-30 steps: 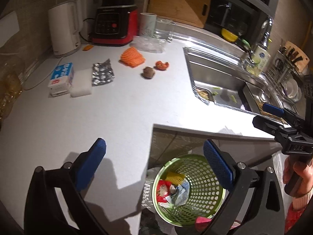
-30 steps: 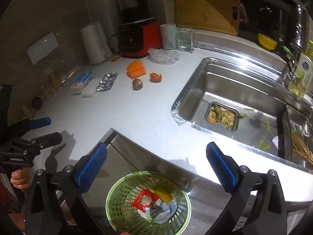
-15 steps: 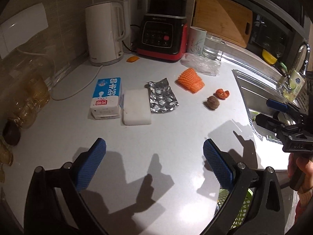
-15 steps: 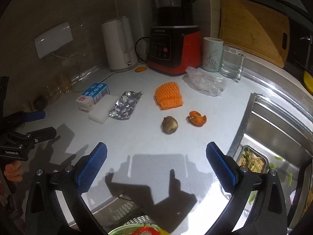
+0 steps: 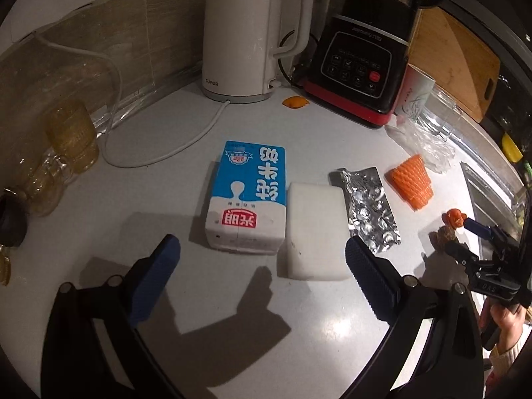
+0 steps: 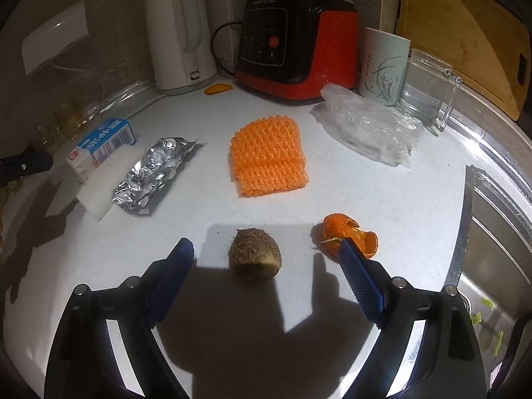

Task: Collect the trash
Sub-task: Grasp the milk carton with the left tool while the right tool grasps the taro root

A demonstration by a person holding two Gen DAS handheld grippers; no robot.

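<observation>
Trash is lying across the counter [image 6: 382,199]: a brown root stub [image 6: 255,256] and orange peel [image 6: 349,236] nearest, foam net [image 6: 267,156] and plastic bag [image 6: 369,126] beyond, with blister foil [image 5: 369,209], white block [image 5: 314,229] and milk carton [image 5: 247,196] to the left. The right gripper [image 6: 266,259] is closing its empty jaws, not yet touching the stub between them. The left gripper [image 5: 262,259] is hovering just short of the carton, jaws released and empty. Judging by this, every visible item is still awaiting collection.
</observation>
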